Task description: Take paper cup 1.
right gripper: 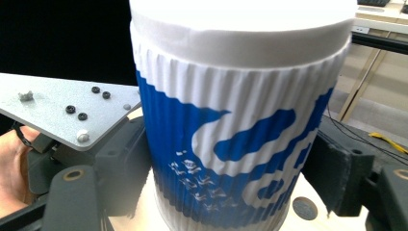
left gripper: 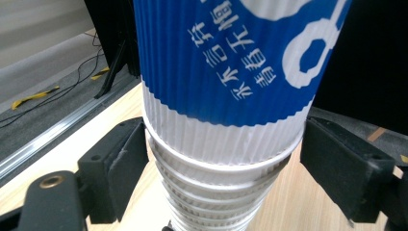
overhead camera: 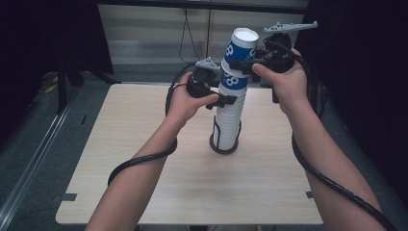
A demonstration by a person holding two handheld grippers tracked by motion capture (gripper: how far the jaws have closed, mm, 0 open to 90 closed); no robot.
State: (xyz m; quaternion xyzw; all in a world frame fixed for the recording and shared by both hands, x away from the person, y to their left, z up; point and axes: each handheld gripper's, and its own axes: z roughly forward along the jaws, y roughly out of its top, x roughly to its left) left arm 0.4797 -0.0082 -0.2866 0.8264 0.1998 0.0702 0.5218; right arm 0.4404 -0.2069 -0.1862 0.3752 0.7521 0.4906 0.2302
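A tall stack of ribbed paper cups (overhead camera: 228, 120) stands upside down in a black holder (overhead camera: 224, 149) at mid-table. The top cup (overhead camera: 239, 50), blue and white, leans slightly right above a second blue cup (overhead camera: 232, 81). My right gripper (overhead camera: 245, 65) is shut on the top cup (right gripper: 231, 120), its jaws pressing both sides. Lower down, my left gripper (overhead camera: 226, 99) is shut on the stack; its jaws (left gripper: 223, 154) pinch the white rim of the blue cup (left gripper: 226, 62), above several nested white rims.
The light wooden table (overhead camera: 144, 159) has bare room all around the holder. Black cables trail from both grippers along the forearms. The left gripper's grey plate (right gripper: 67, 106) lies close under the right gripper. Dark floor and stands surround the table.
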